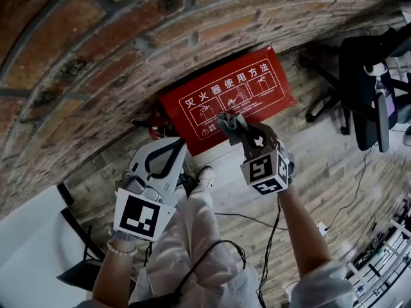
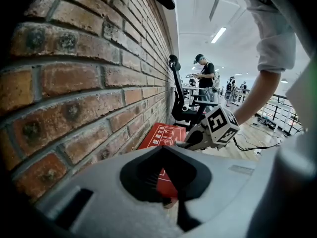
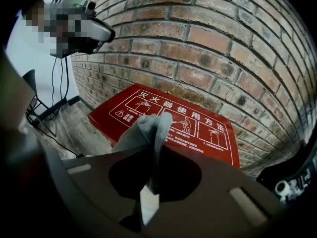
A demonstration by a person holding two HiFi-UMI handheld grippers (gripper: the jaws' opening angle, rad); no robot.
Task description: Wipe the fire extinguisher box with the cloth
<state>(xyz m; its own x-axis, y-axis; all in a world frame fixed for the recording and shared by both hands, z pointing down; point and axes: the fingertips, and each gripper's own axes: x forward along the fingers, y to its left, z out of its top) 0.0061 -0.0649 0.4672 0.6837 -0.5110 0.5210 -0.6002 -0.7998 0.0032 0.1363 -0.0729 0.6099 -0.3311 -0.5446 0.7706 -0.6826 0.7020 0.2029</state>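
Two grippers show in the head view, above pale trousers point(image 1: 192, 236) and a wooden floor point(image 1: 321, 165). The left gripper point(image 1: 174, 147) hangs just short of the fire extinguisher box point(image 1: 257, 85). The box sits on the floor against the foot of the brick wall point(image 1: 77, 56), its red top with white print facing up. The right gripper point(image 1: 232, 128) reaches over the box's near edge with a grey cloth point(image 1: 226, 122) at its tip. A black office chair point(image 1: 366, 88) stands to the right, well apart from the box.

In the left gripper view we see that gripper's jaws together with nothing between them. The wall runs close along one side and the box point(image 2: 163, 133) lies beyond the tips. The right gripper's marker cube point(image 2: 220, 125) shows above the box.

In the right gripper view the jaws are pinched on the cloth point(image 3: 148, 130), which stands up folded between them and overlaps the printed panels on the box point(image 3: 213, 145). We cannot tell whether the cloth touches the red top.
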